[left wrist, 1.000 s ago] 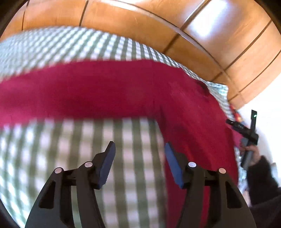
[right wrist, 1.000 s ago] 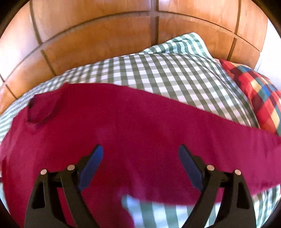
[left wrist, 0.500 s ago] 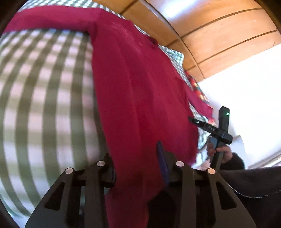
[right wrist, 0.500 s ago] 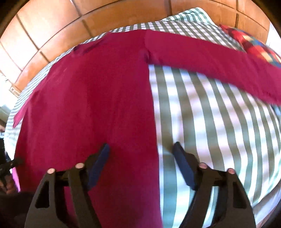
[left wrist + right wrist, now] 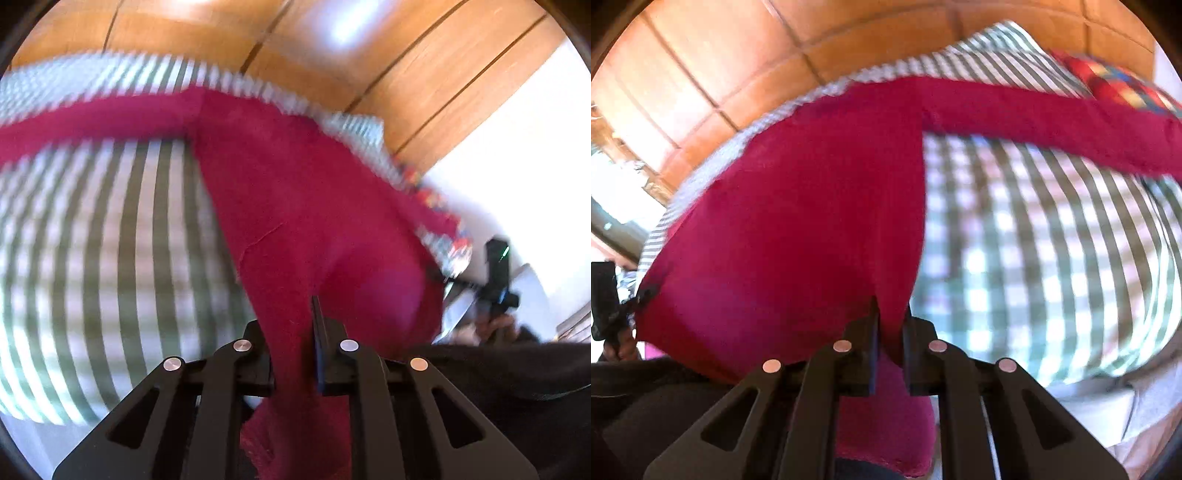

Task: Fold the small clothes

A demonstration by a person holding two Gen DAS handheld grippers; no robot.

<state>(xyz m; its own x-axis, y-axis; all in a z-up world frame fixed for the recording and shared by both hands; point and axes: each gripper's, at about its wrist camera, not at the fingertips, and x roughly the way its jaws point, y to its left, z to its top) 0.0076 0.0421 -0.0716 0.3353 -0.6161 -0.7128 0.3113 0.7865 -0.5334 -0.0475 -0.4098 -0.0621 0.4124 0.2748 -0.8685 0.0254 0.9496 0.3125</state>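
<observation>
Between the left tongs (image 5: 293,332) a bottom corner of the red shirt (image 5: 295,192) is clamped; its body runs straight ahead over the checked bedspread (image 5: 103,236), one sleeve stretching off to their left. The right tongs (image 5: 890,332) are likewise closed on the opposite bottom corner, a sleeve reaching off to their right toward a plaid pillow (image 5: 1115,85). Hem nearest, collar farthest: I judge the fold goes forward along that axis. No readable writing shows.
</observation>
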